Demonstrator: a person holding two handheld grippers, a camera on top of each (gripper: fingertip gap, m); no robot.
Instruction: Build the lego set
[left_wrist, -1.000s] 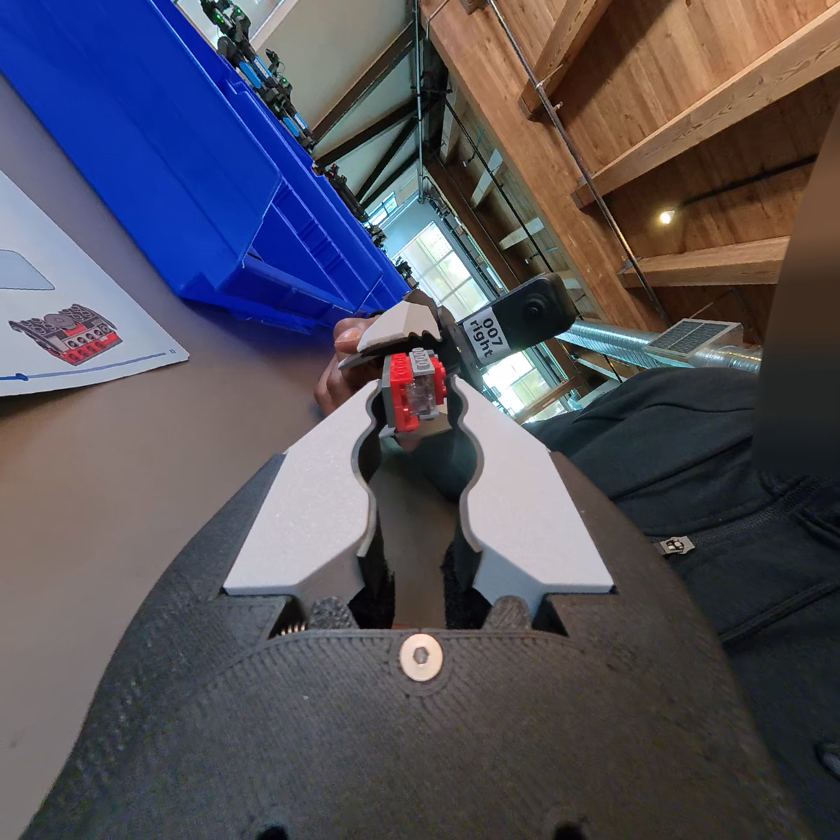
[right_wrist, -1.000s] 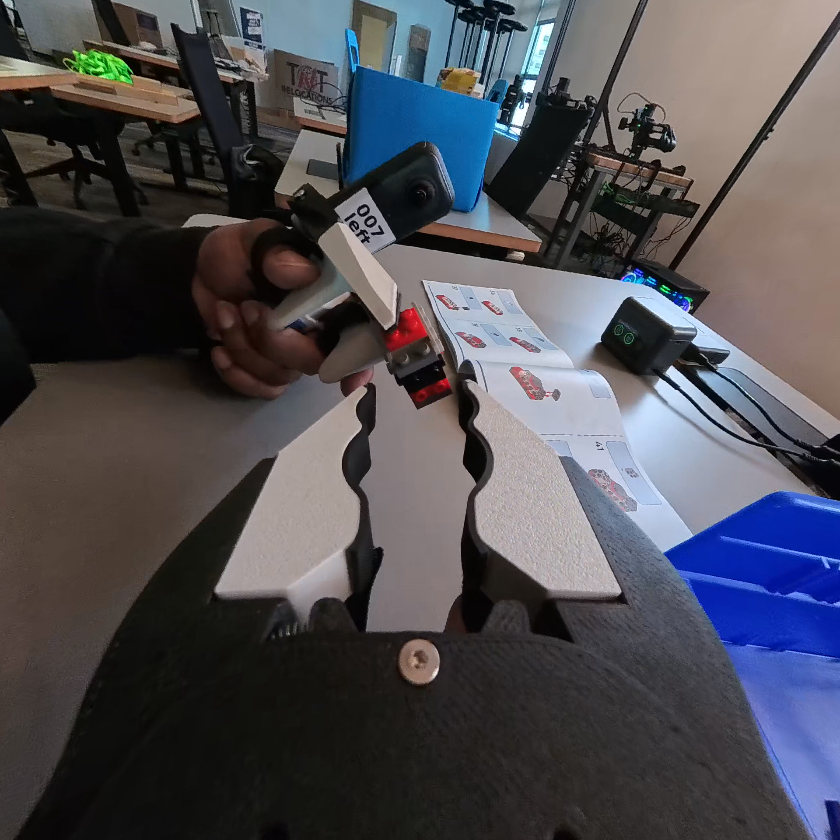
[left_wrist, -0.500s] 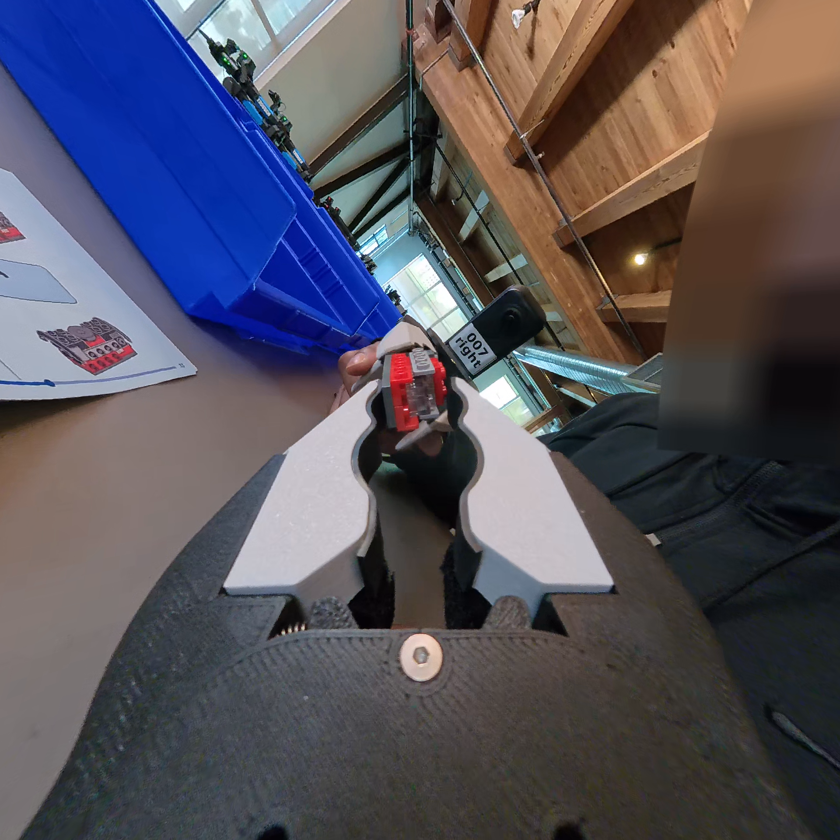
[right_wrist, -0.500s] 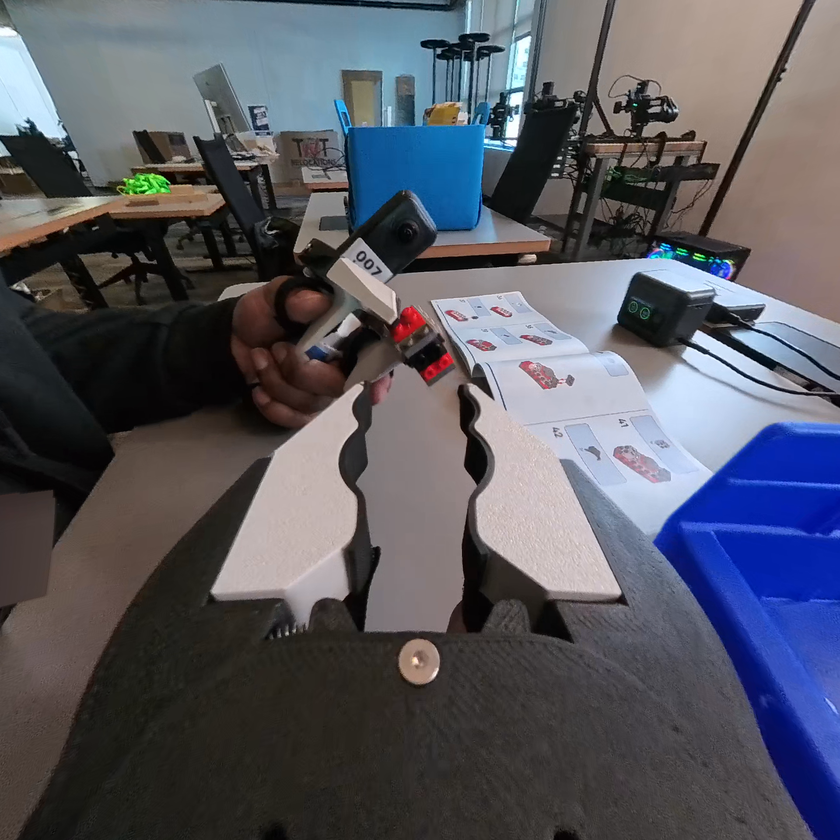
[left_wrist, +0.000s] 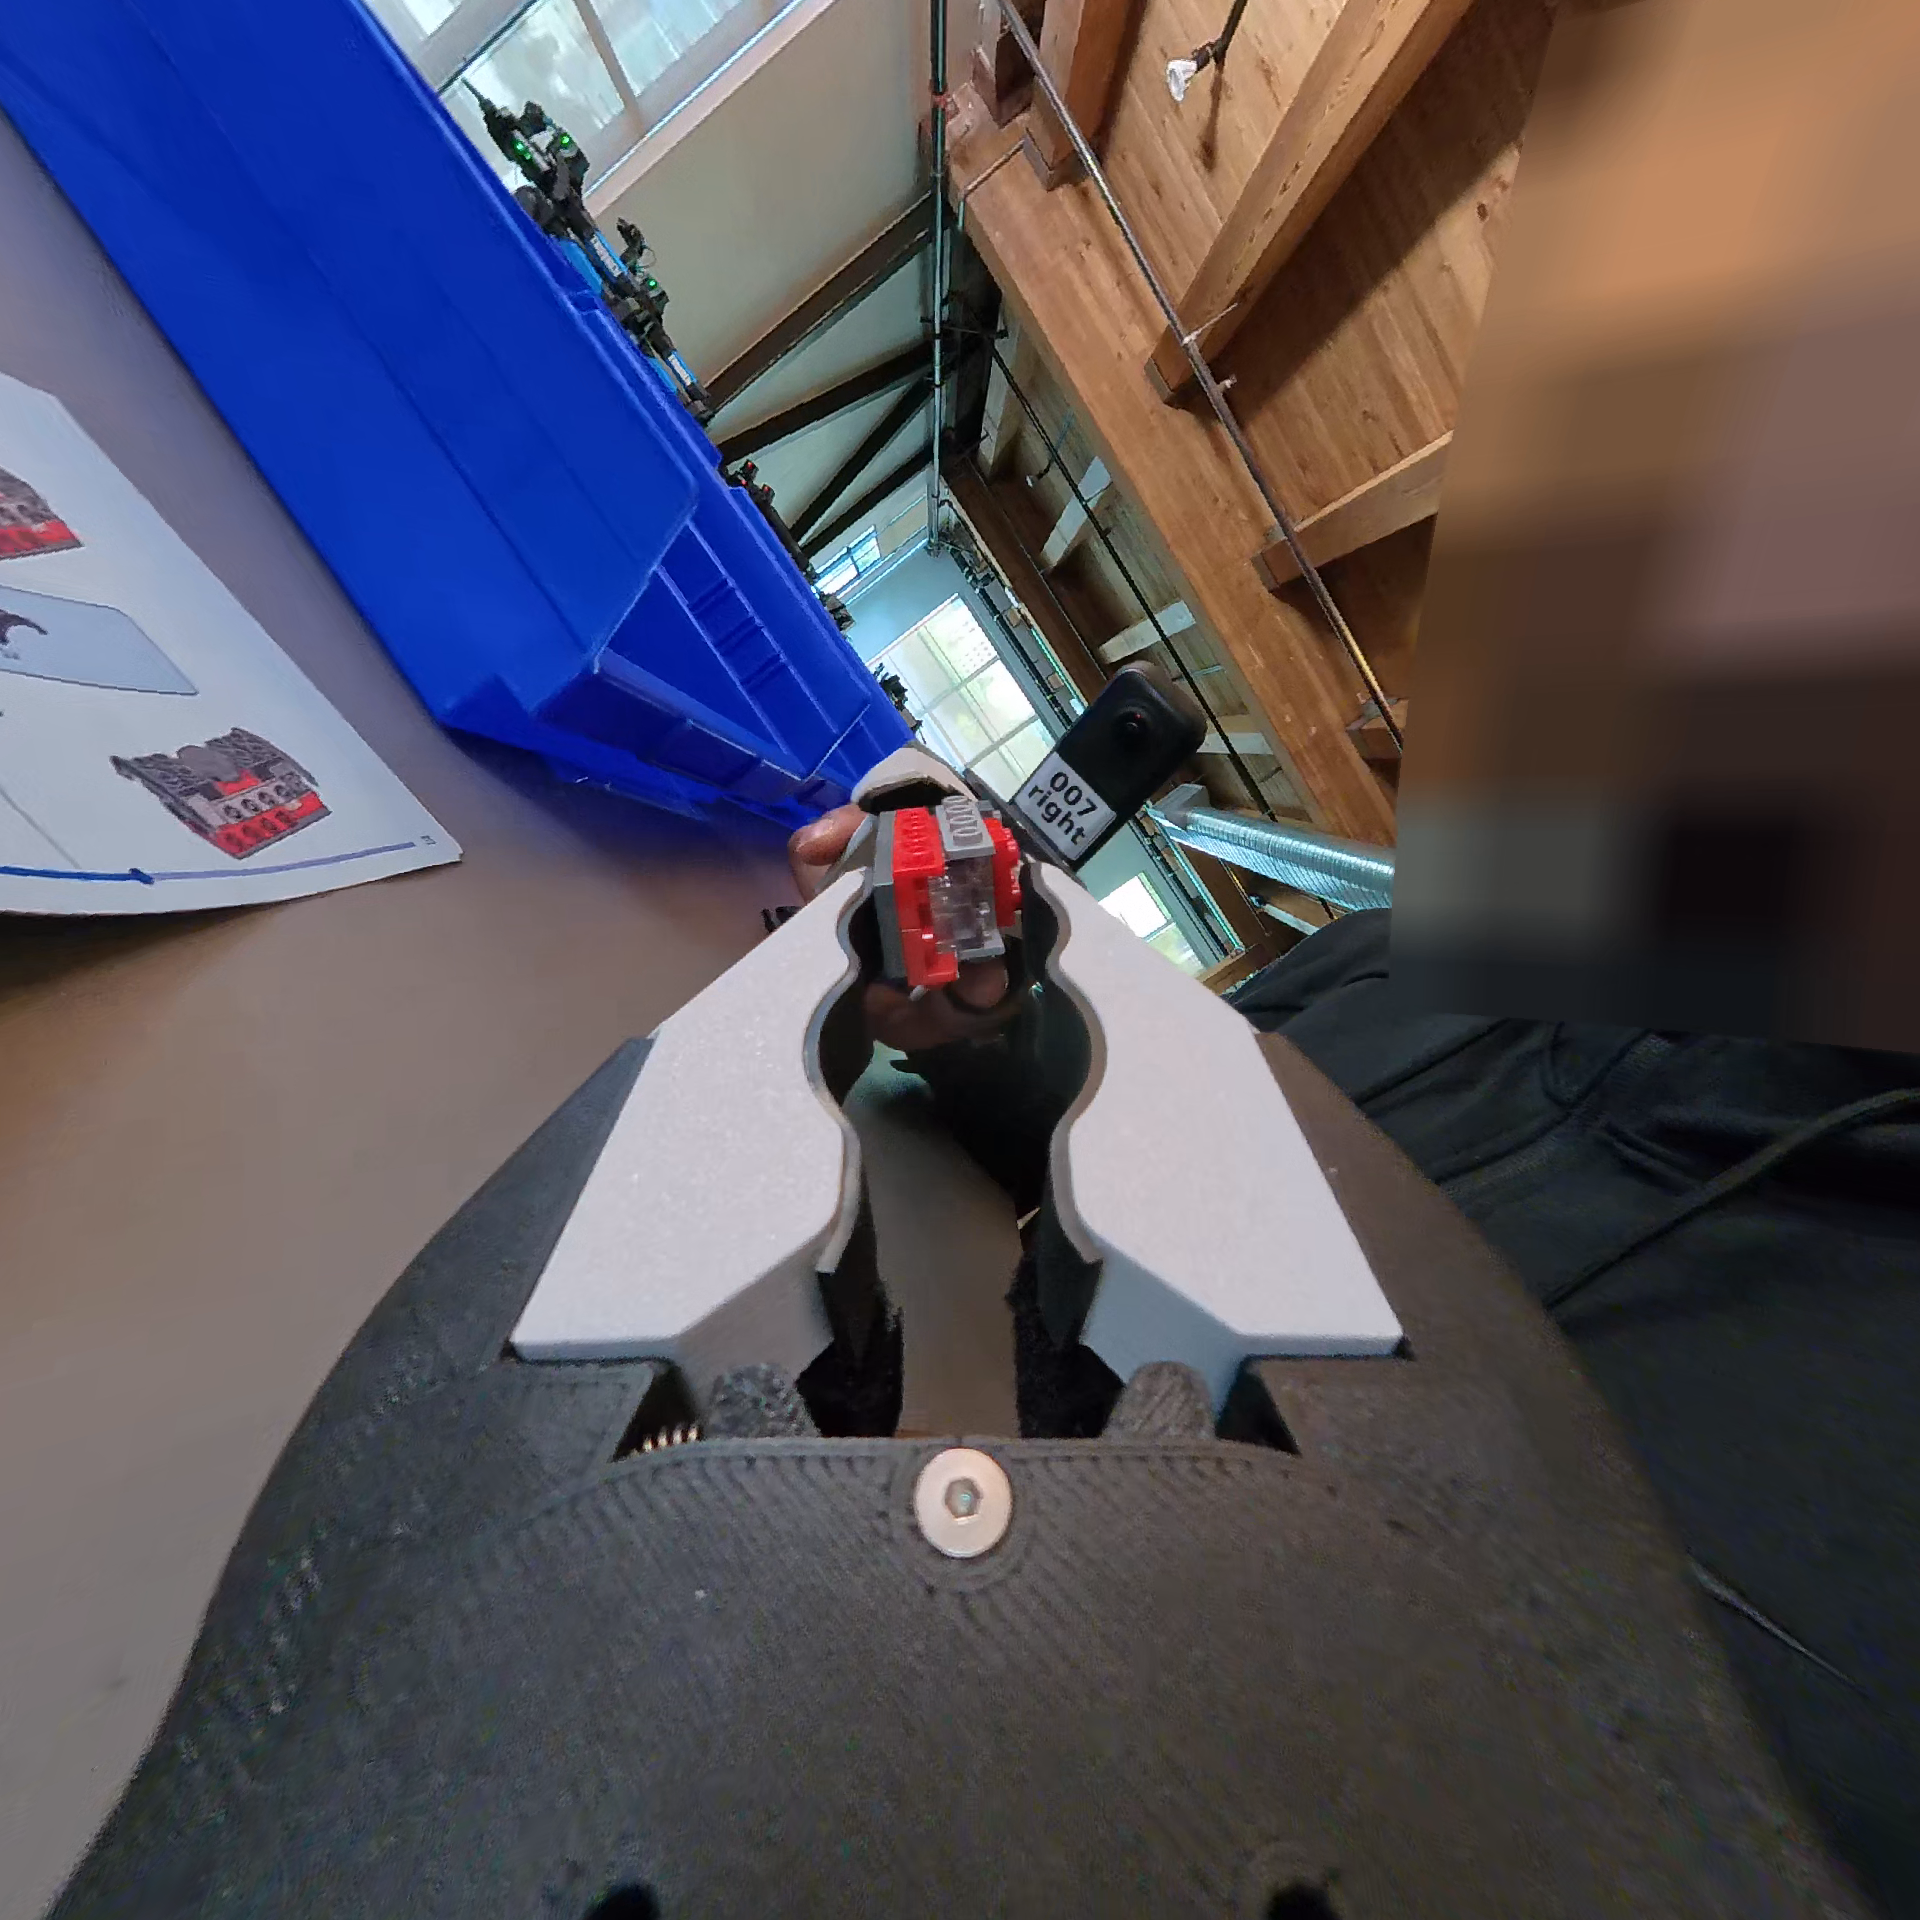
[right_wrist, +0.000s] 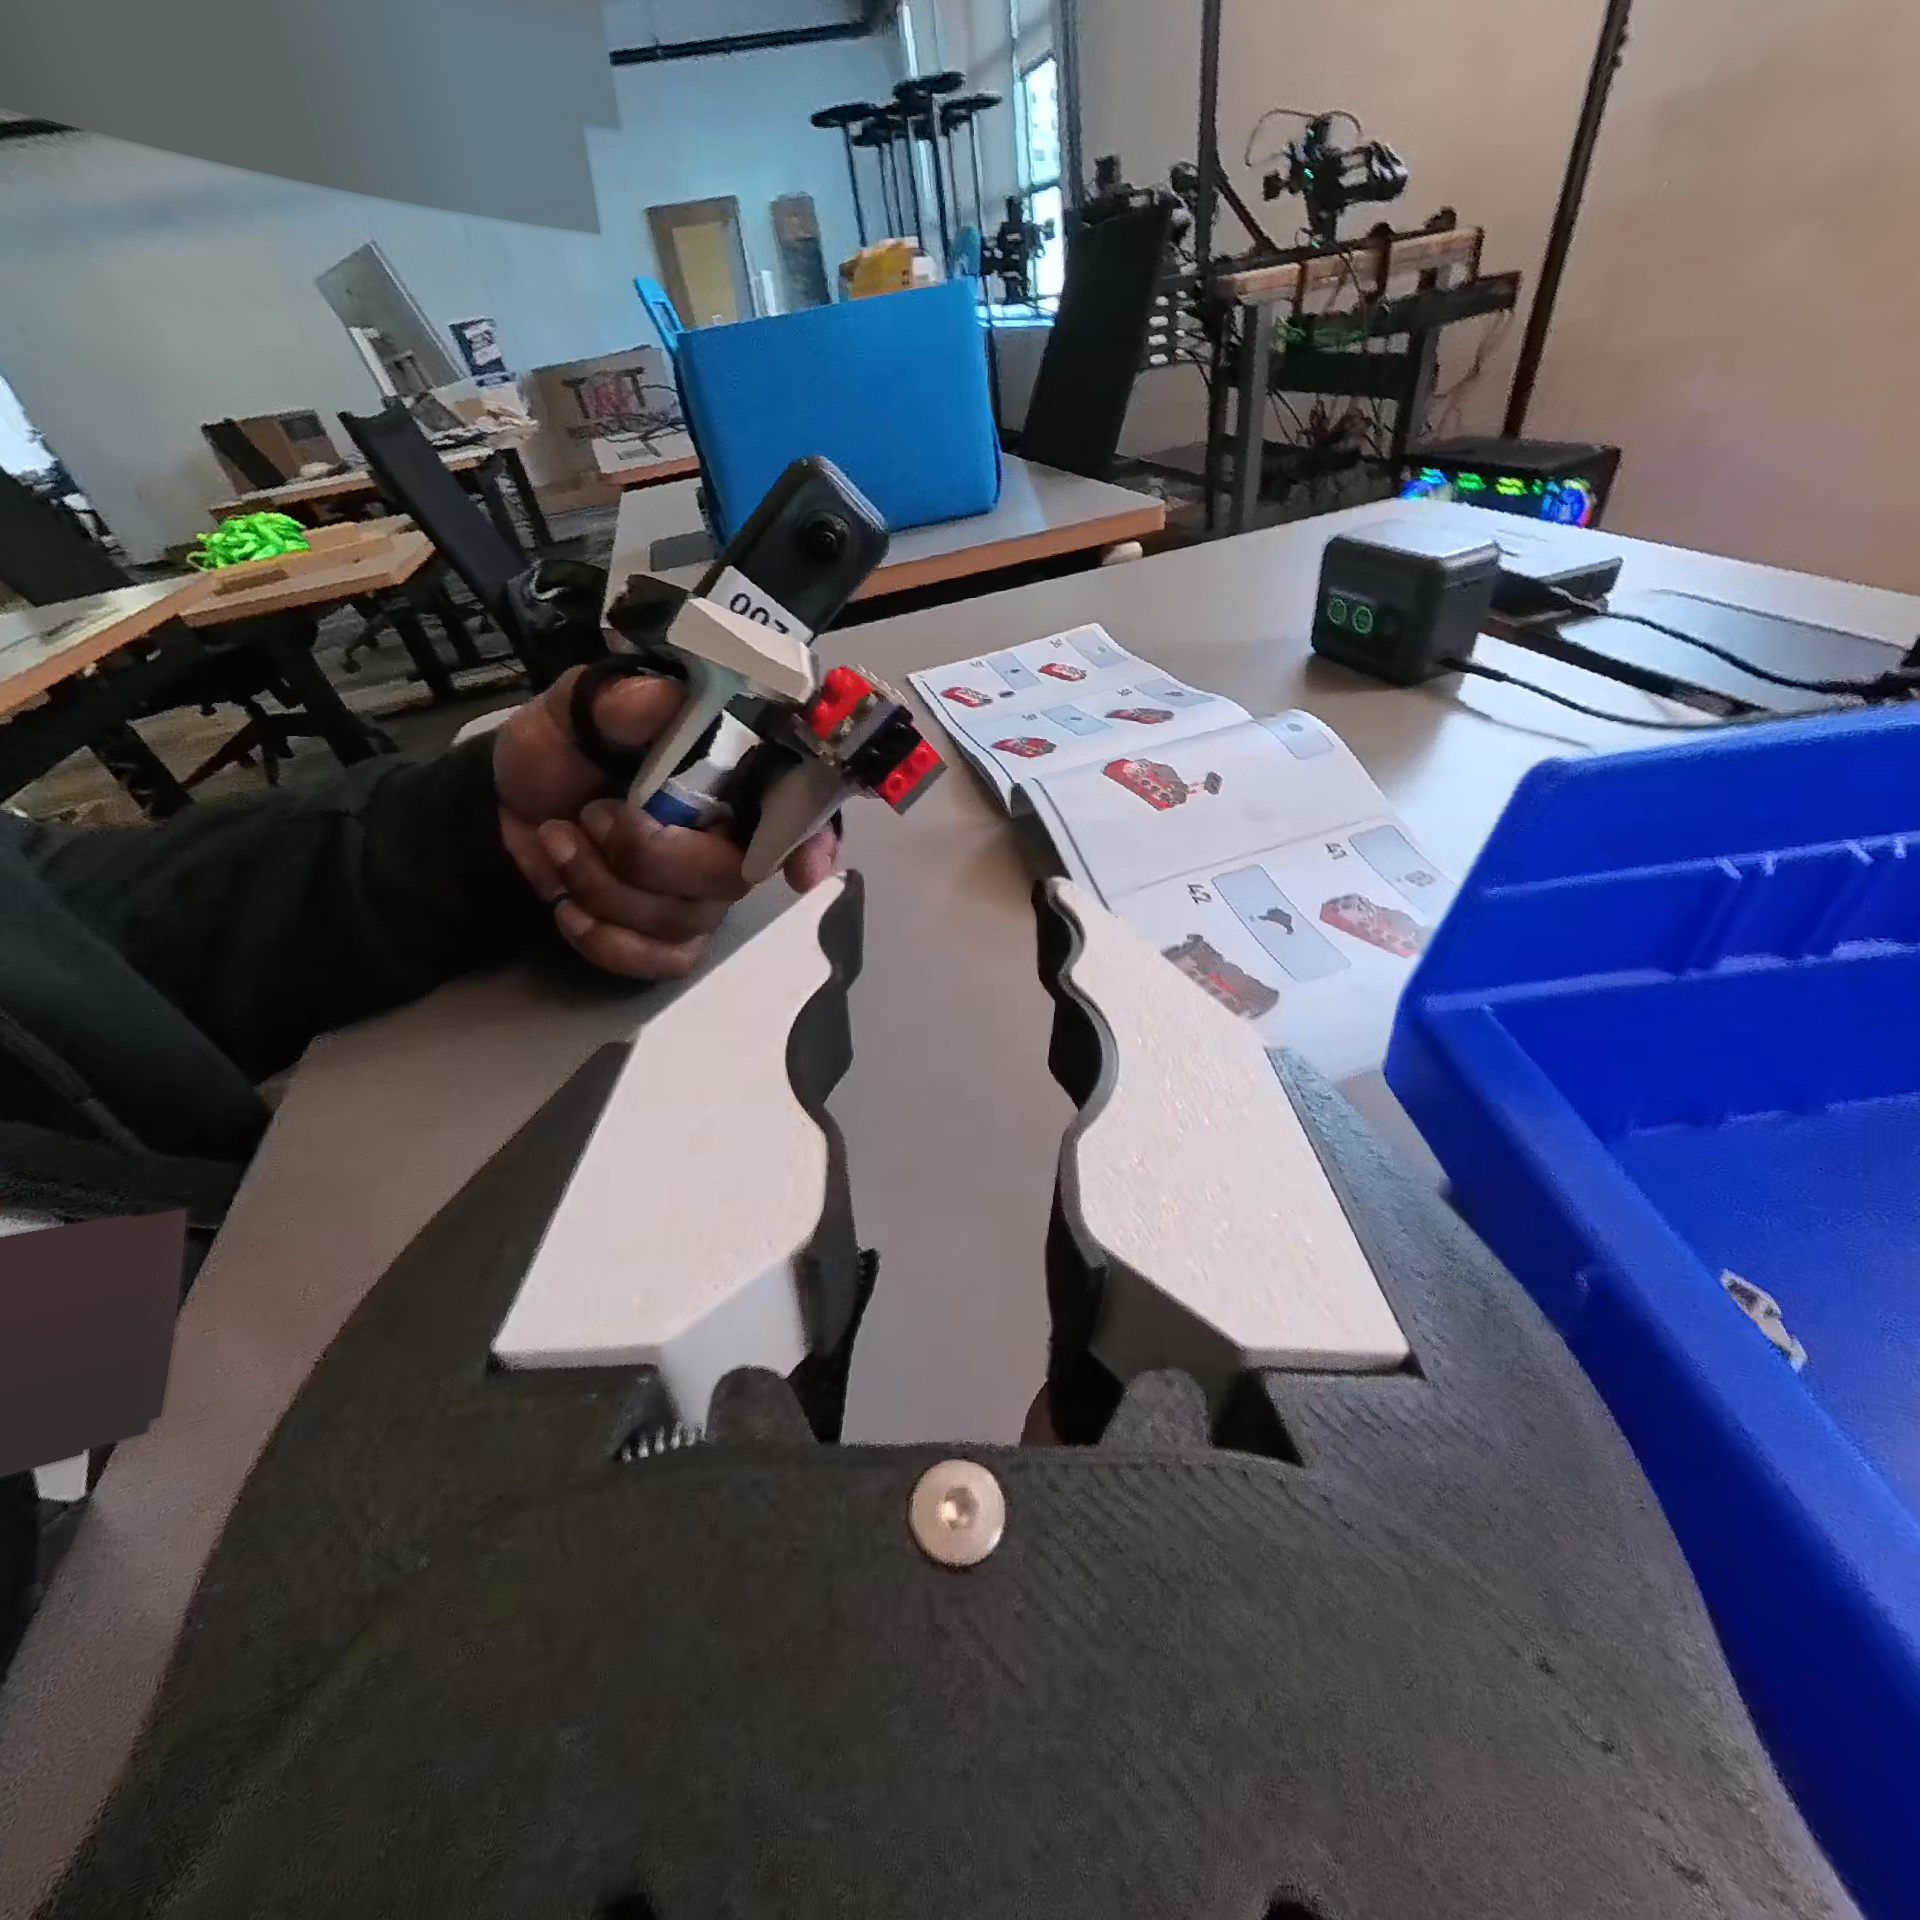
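My left gripper (left_wrist: 943, 896) is shut on a small lego build (left_wrist: 940, 896) of red, grey and clear bricks, held above the table. The same build (right_wrist: 871, 740) shows in the right wrist view, held up in the left gripper (right_wrist: 831, 743) by a hand, with black and red bricks on its far end. My right gripper (right_wrist: 948, 896) is open and empty, a short way in front of the build and below it. In the left wrist view it shows just behind the build, mostly hidden. The open instruction booklet (right_wrist: 1164, 790) lies on the grey table (right_wrist: 1226, 592).
A blue parts bin (right_wrist: 1683, 1039) stands at the right with a small piece inside; it also shows in the left wrist view (left_wrist: 416, 395). A black charger box (right_wrist: 1397, 608) with cables sits at the back right. A person's dark sleeve (right_wrist: 260, 894) lies along the left. There is about 6 cm between the tips of the two grippers.
The right gripper has drawn back from the build and swung right, toward the blue bin. The left gripper has tilted the build, still shut on it.
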